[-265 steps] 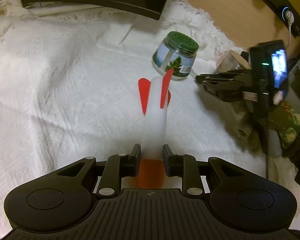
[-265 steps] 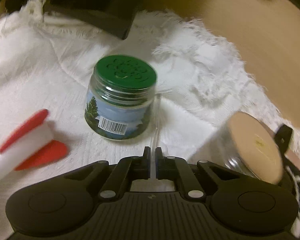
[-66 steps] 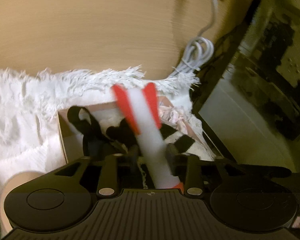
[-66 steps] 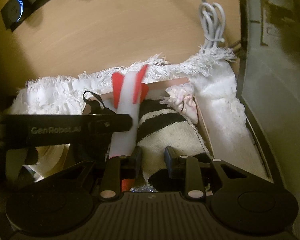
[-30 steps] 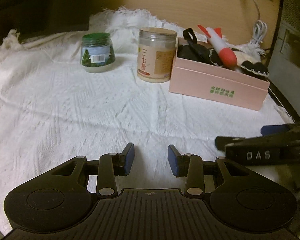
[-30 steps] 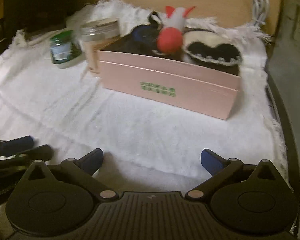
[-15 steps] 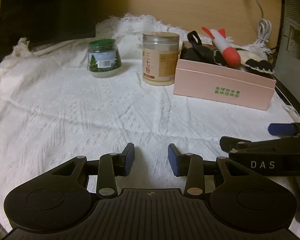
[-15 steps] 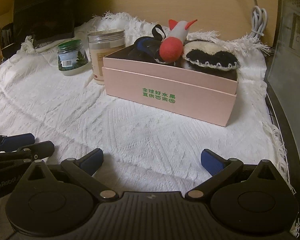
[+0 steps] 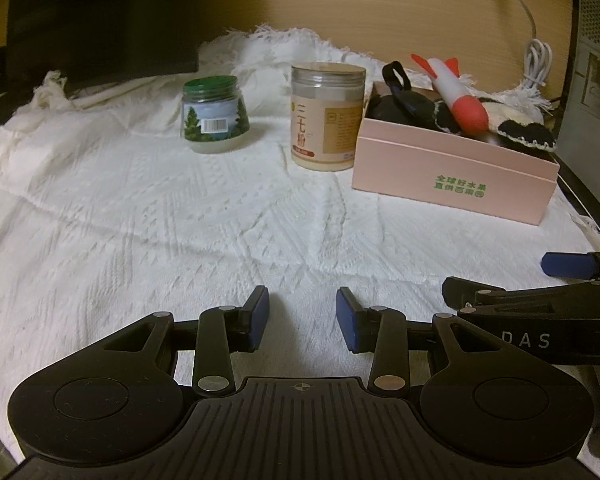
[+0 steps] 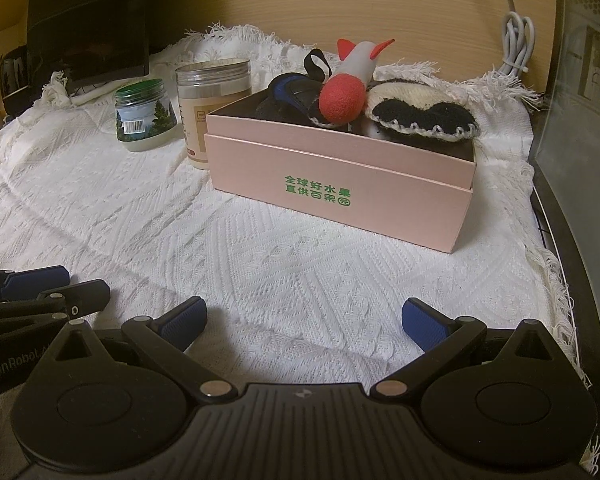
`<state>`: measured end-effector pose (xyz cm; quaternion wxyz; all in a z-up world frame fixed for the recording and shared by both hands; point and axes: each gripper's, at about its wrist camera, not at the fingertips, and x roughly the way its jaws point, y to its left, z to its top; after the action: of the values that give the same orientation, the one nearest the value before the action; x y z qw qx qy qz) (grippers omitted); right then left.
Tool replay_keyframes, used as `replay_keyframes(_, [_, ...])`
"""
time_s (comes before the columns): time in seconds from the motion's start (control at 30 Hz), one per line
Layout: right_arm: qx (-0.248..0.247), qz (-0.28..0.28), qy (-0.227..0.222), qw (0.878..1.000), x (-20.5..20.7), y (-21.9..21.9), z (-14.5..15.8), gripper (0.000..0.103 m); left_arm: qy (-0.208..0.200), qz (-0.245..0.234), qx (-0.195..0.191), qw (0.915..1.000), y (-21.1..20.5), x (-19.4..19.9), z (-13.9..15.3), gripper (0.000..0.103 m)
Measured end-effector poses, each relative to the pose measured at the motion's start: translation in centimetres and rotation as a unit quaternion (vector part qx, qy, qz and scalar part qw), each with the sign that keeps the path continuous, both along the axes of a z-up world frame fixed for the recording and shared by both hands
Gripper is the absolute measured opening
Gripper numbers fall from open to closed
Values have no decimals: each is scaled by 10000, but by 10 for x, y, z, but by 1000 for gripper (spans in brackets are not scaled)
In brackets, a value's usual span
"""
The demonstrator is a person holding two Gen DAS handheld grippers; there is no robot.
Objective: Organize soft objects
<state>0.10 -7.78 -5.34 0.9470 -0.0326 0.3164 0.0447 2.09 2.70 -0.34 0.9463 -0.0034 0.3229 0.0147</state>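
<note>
Nearest: left gripper (image 9: 302, 316) with jaws narrowly apart, right gripper (image 10: 302, 320) with jaws wide — both empty over the white cloth (image 10: 260, 272). Farther: pink box (image 10: 340, 188) holding the rocket toy (image 10: 346, 90) and knitted pieces (image 10: 420, 118) — beside two jars (image 9: 326, 116).

Near half of cloth (image 9: 148, 216) bare, free passage. Far edge blocked: green-lidded jar (image 9: 214, 120), tall jar (image 9: 326, 116), pink box (image 10: 340, 184) toward far right corner.
</note>
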Motion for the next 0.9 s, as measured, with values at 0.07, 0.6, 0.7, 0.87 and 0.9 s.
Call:
replay_keyframes(0.07, [-1,0,0,10000,0,0,0,103,13,-2,-6,10000,0,0,0,42])
replay_keyframes(0.6, [-1,-3,0,10000,0,0,0,103,33,21,-27,10000,0,1,1,42])
replay_keyframes(0.7, [-1,-3,0,10000,0,0,0,103,32,13,-27,10000,0,1,1,42])
replay_keyframes(0.87, [-2,-5,0,10000,0,0,0,103,37,10,-28,10000,0,1,1,42])
replay_keyframes(0.9, [-2,-5,0,10000,0,0,0,103,35,13,-29,10000,0,1,1,42])
